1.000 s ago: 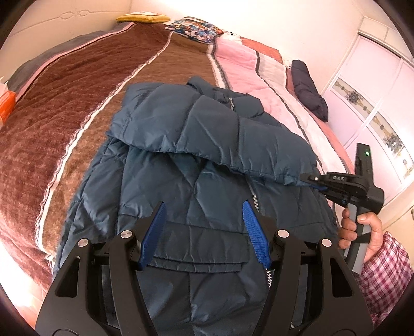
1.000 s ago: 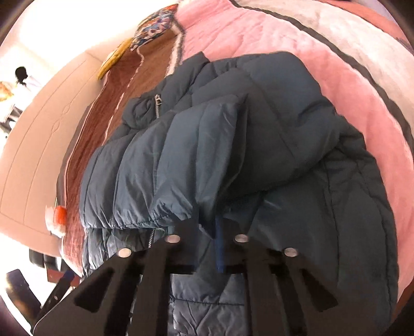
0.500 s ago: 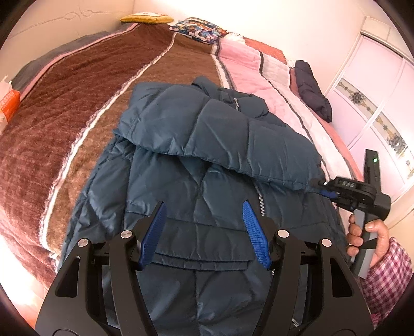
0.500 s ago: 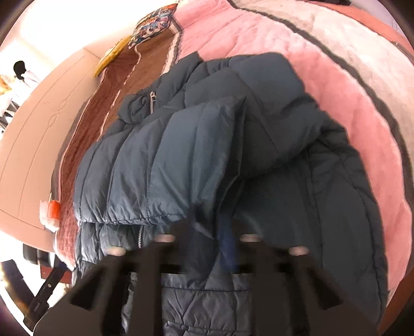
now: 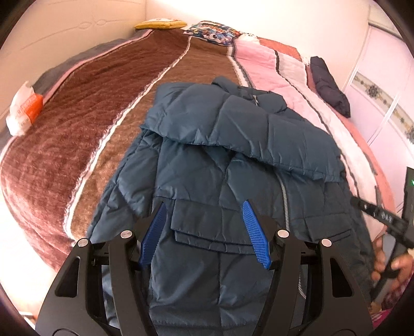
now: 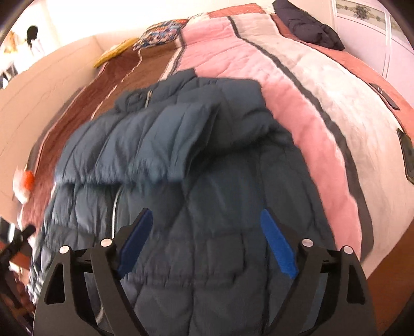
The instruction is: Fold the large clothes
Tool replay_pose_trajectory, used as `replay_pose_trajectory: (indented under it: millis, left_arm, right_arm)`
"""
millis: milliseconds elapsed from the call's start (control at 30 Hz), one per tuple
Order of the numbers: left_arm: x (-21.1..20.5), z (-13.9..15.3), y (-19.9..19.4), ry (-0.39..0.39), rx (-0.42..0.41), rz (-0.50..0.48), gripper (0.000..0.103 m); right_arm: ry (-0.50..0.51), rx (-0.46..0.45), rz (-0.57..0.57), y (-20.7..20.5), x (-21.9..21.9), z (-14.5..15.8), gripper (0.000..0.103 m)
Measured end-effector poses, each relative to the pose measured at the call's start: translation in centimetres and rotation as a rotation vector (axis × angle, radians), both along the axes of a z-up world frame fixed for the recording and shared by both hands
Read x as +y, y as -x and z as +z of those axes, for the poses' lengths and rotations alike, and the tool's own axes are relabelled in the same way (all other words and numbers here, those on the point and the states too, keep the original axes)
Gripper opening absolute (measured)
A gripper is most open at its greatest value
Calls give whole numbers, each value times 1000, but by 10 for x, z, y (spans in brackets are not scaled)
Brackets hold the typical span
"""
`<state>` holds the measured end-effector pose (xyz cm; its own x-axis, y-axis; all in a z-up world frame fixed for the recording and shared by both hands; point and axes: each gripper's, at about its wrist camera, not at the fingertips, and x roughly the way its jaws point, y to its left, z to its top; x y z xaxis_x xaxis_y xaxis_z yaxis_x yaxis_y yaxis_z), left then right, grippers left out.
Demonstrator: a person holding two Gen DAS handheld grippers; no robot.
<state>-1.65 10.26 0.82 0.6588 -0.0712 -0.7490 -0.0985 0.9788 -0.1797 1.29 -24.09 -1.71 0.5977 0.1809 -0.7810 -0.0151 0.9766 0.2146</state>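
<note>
Bright daylight, walls blown out; fisheye bends edges, dark corners. Right wrist view motion-blurred, left mostly sharp.

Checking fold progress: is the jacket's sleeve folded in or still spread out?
Folded in: the sleeve lies across the jacket chest.

One blue jacket (image 5: 220, 160) lies on one bed (image 5: 108, 108). Two sleeves are folded across its chest. Two claws show: the left claw (image 5: 204, 232) and the right claw (image 6: 207, 240), each with two blue pads. Two pillows lie at the far end, one yellow (image 5: 160, 24) and one patterned (image 5: 212, 29). There is one dark bundle (image 5: 328, 88) and one orange-and-white packet (image 5: 24, 108).
</note>
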Motion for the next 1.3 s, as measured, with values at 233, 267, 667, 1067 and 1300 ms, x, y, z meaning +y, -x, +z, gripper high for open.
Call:
replay_pose_trajectory:
  millis: [233, 267, 667, 1067, 1300]
  left_arm:
    - [-18, 5, 5, -53, -12, -55, 63]
    - [-19, 6, 6, -57, -15, -55, 64]
    - [-13, 12, 17, -61, -30, -20, 70]
    - [44, 25, 37, -48, 27, -56, 71]
    - [98, 19, 64, 63, 132, -73, 71]
  right_arm:
    - [-26, 43, 48, 30, 17, -8, 84]
    - [-49, 16, 53, 34, 15, -4, 84]
    - [17, -45, 137, 56, 39, 15, 85]
    - [77, -37, 188, 58, 3, 27, 85]
    - [64, 57, 228, 77, -52, 30, 85]
